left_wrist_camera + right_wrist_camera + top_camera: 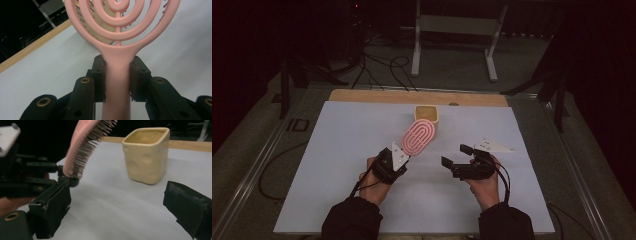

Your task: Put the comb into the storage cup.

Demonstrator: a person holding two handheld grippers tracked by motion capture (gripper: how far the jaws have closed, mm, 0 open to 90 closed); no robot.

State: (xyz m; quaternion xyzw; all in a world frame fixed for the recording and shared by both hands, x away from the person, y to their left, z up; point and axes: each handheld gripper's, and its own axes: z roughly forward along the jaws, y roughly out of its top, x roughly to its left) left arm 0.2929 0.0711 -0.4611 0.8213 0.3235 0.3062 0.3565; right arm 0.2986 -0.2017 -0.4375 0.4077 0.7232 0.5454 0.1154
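Note:
A pink hairbrush (pixel 418 136) with a ringed open back is held above the table, its head tilted toward a yellow square cup (pixel 427 115). My left gripper (pixel 394 159) is shut on the brush's handle (pixel 117 82), one pad on each side. In the right gripper view the hairbrush's dark bristles (pixel 86 147) face down and to the right, and the yellow cup (pixel 147 155) stands upright on the sheet beyond. My right gripper (pixel 457 155) is open at mid-table with nothing between its fingers (pixel 53 207).
A white sheet (pixel 342 150) covers the table, with a wooden strip (pixel 377 96) along its far edge. Cables and a white metal frame (pixel 457 30) lie on the floor beyond. Open sheet surrounds both hands.

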